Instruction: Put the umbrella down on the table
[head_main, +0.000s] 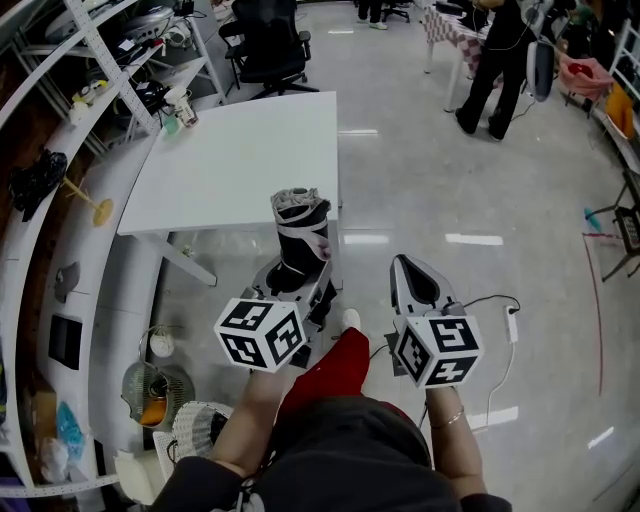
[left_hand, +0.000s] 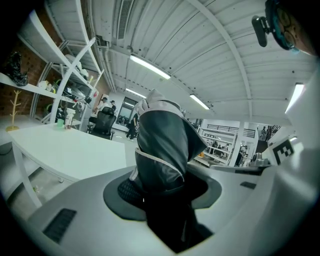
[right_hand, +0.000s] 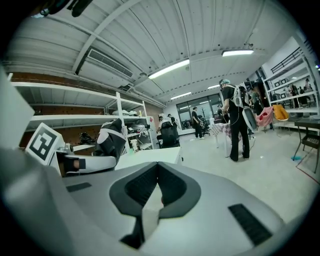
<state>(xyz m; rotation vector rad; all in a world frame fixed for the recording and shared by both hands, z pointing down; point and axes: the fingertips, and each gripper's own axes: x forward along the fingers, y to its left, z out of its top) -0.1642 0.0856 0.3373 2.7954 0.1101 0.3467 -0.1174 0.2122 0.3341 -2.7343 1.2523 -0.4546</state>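
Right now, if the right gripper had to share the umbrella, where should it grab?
The free upper half of the umbrella, above where the left gripper clamps its lower end. It stands roughly upright, so the right gripper, now shut and empty, would likely best open and come in level from its own side, across the bundle.

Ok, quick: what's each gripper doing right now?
Left gripper: closed on the folded umbrella.
Right gripper: closed, nothing between its jaws.
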